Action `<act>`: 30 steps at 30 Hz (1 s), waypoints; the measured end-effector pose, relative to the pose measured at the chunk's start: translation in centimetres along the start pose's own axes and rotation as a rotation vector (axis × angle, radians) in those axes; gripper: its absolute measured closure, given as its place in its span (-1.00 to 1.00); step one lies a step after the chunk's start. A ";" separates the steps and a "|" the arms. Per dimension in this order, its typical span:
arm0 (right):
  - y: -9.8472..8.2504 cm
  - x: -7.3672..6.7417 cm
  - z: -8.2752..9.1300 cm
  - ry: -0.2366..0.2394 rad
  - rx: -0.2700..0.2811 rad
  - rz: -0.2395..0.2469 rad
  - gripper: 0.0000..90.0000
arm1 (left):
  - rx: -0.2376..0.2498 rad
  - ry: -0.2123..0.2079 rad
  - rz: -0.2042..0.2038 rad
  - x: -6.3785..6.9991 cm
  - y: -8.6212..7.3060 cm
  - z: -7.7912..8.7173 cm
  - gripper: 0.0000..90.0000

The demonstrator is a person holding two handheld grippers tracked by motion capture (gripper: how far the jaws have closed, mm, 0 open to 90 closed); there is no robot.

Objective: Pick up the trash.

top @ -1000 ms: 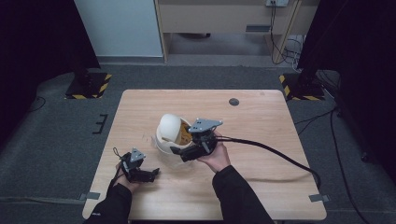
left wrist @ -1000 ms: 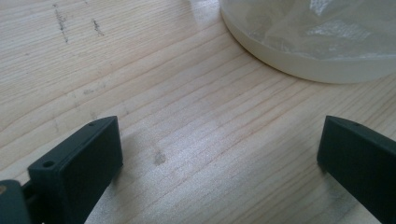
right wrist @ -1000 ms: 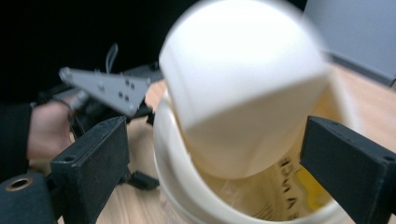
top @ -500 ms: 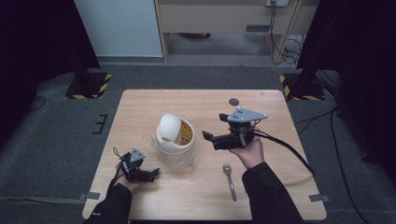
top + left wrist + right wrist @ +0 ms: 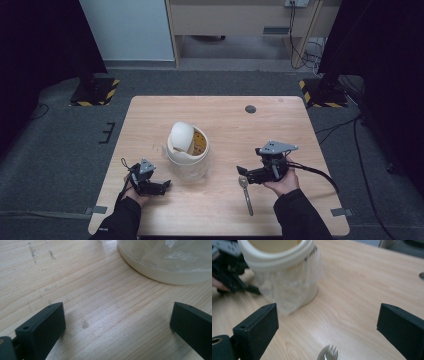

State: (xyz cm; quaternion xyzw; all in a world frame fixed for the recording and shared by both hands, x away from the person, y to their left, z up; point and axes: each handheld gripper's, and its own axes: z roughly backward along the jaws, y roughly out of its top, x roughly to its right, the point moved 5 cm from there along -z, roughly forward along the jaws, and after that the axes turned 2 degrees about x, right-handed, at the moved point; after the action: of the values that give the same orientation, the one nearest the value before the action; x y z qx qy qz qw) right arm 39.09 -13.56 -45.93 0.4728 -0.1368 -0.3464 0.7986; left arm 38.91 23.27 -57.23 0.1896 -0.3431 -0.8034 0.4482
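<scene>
A cream tub (image 5: 187,162) wrapped in clear film stands mid-table, its lid (image 5: 181,137) tipped up over yellow contents. A metal fork (image 5: 246,196) lies flat to its right, tines toward the tub. My right gripper (image 5: 243,175) hovers over the fork's head, pointing left at the tub (image 5: 287,277). Its jaws have just been opening and stand open; the tines (image 5: 327,353) lie on the wood low between them, untouched. My left gripper (image 5: 165,187) rests open left of the tub, its jaws (image 5: 120,322) wide over bare wood near the tub's base (image 5: 162,265).
The wooden table (image 5: 225,115) has a small dark round spot (image 5: 250,109) at the back. A black cable (image 5: 320,175) trails right from the right gripper. Two hazard-striped stand bases (image 5: 95,92) sit on the dark floor behind the table.
The right gripper has left the tub, swung right, then come toward the near edge above the fork's head. The fork has lain still for the last half second. The left hand stayed put.
</scene>
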 end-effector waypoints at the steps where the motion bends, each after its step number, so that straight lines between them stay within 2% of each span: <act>1: 0.0 0.0 0.0 0.000 0.000 0.000 -0.89 | 0.000 0.000 0.000 0.0 0.0 0.0 -1.00; 4: -2.2 -0.1 -0.7 -0.004 -0.064 -0.001 -0.82 | 0.000 0.000 0.000 0.0 0.0 0.0 -1.00; 5: -2.2 -0.1 -0.7 -0.004 -0.064 -0.001 -0.82 | 0.000 0.000 0.000 0.0 0.0 0.0 -1.00; 6: -3.3 -0.1 -1.1 -0.025 -0.115 0.001 -0.80 | 0.000 0.000 0.000 0.0 0.0 0.0 -1.00; 8: -3.9 -0.1 -1.3 -0.038 -0.136 0.008 -0.77 | 0.000 0.000 0.000 0.0 0.0 0.0 -1.00; 10: -5.5 -0.1 -1.8 -0.053 -0.197 -0.009 -0.67 | 0.000 0.000 0.001 0.0 0.0 0.0 -1.00; 12: -6.6 -0.1 -2.3 -0.069 -0.277 0.024 -0.67 | 0.000 0.000 0.001 0.0 0.0 0.0 -1.00; 14: -7.3 -0.4 -2.7 -0.066 -0.316 0.042 -0.59 | 0.000 0.001 0.001 0.0 0.0 0.0 -1.00; 19: -8.1 -0.7 -3.3 -0.059 -0.360 0.057 -0.44 | 0.000 0.001 0.001 0.0 0.0 0.0 -1.00; 20: -8.5 -0.7 -3.6 -0.060 -0.386 0.063 -0.36 | 0.000 0.001 0.001 0.0 0.0 0.0 -1.00; 22: -8.8 -0.8 -3.8 -0.053 -0.403 0.071 -0.27 | 0.000 0.001 0.001 0.0 0.0 0.0 -1.00; 28: -9.0 -0.8 -3.9 -0.054 -0.414 0.084 -0.08 | 0.000 0.001 0.001 0.0 0.0 0.0 -1.00; 29: -8.9 -0.8 -3.9 -0.058 -0.414 0.086 -0.02 | 0.000 0.001 0.001 0.0 0.0 0.0 -1.00; 30: -8.9 -0.8 -3.8 -0.058 -0.412 0.085 0.15 | 0.000 0.001 0.001 0.0 0.0 0.0 -1.00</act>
State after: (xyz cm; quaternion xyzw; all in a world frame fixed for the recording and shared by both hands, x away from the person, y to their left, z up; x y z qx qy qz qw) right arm 36.86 -13.27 -55.38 0.2833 -0.1058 -0.3466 0.8879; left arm 38.90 23.26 -57.23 0.1897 -0.3429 -0.8031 0.4488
